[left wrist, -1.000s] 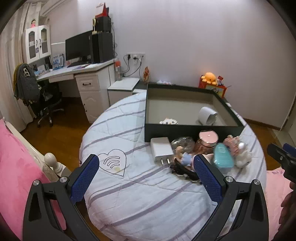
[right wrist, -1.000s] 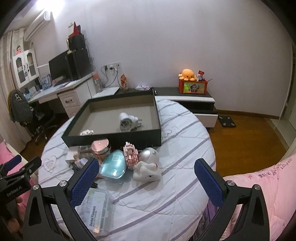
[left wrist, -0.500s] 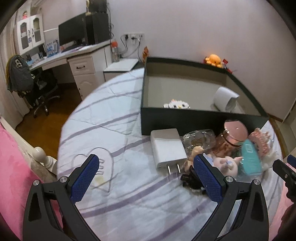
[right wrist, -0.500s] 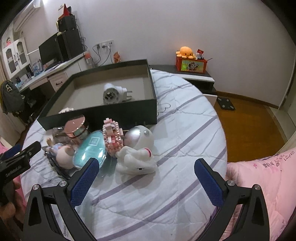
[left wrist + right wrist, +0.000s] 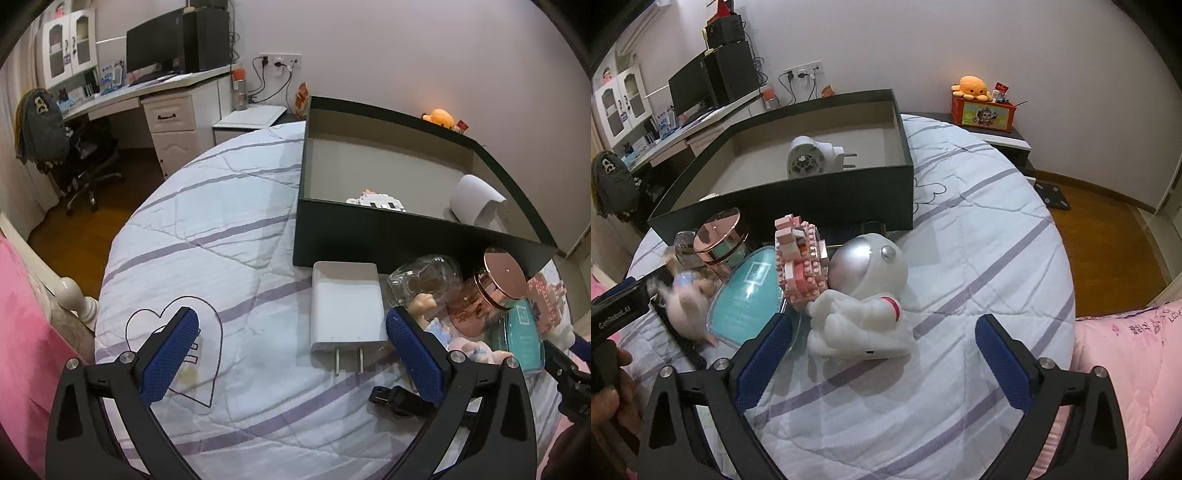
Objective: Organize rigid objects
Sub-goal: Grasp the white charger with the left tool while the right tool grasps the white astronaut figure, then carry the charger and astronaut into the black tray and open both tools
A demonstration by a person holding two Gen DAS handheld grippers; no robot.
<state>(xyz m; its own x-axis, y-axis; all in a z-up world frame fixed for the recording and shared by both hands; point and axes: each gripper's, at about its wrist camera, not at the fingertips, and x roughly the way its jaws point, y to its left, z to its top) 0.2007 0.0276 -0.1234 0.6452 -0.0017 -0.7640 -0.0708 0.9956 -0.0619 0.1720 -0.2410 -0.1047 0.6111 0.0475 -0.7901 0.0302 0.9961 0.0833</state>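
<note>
My left gripper [image 5: 291,332] is open just above the quilt, and a white charger [image 5: 345,306] lies flat between its fingers without touching the pads. To the charger's right crowd a glass jar [image 5: 424,277], a rose-lidded jar [image 5: 504,275], a teal case [image 5: 524,332] and a small doll [image 5: 436,325]. My right gripper [image 5: 884,332] is wide and closing. The white astronaut figure [image 5: 864,295] sits between its fingers, clear of both pads. A pink brick model [image 5: 801,262] leans against the astronaut. The black box [image 5: 812,199] behind holds a white plug adapter [image 5: 809,158].
The round bed's edge drops to a wooden floor [image 5: 1108,229] on the right. A pink blanket [image 5: 1126,369] lies by my right finger. A desk [image 5: 166,99] and chair [image 5: 85,155] stand far left. A small block toy [image 5: 376,201] rests in the box.
Both grippers have come down and in toward the pile, so the charger and the astronaut now sit between the fingers and look much larger.
</note>
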